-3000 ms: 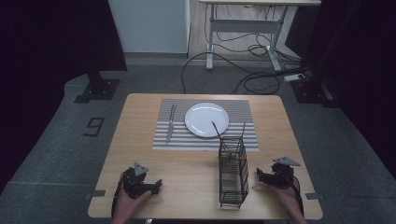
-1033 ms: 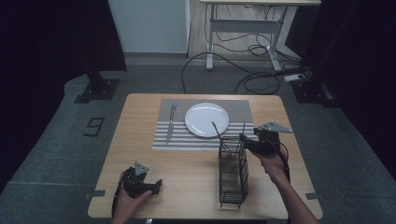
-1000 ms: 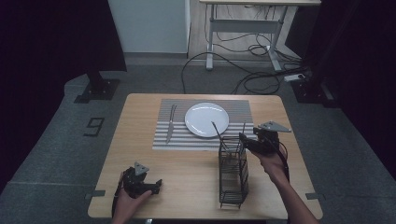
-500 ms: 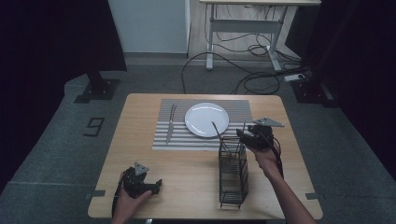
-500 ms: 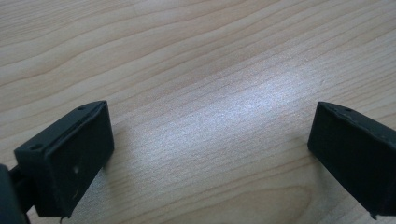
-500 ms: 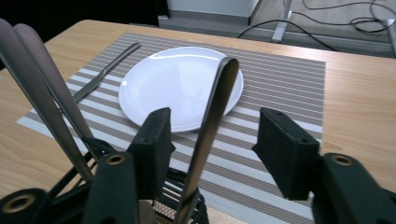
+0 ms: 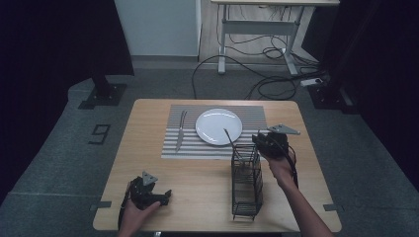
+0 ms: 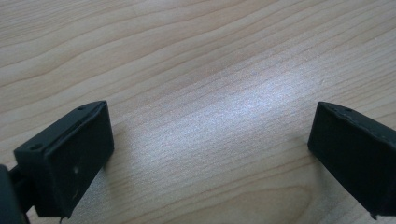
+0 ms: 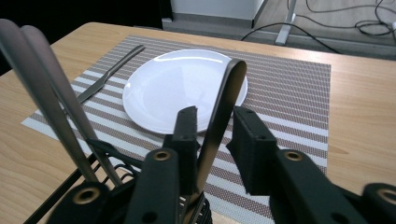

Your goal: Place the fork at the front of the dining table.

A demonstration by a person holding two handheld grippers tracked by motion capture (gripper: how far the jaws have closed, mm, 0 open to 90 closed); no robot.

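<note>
A black wire cutlery basket [image 7: 247,182] stands on the right half of the wooden table [image 7: 207,182]. A metal utensil handle [image 7: 230,137] leans out of it toward the white plate [image 7: 219,126]. My right gripper [image 7: 258,140] is at the basket's far end. In the right gripper view the jaws [image 9: 215,119] are narrowed onto that handle [image 9: 224,107], one on each side. Two more handles [image 9: 46,93] rise at the left. My left gripper [image 7: 165,196] rests near the front left edge, open [image 8: 210,154] over bare wood.
A striped placemat [image 7: 197,148] carries the plate [image 9: 173,88], with a knife [image 7: 181,130] to its left. Cables and a desk frame [image 7: 257,29] lie on the floor beyond the table.
My right gripper has come from the front right of the table forward and left to the basket's far end, around the leaning handle. The left gripper has stayed put.
</note>
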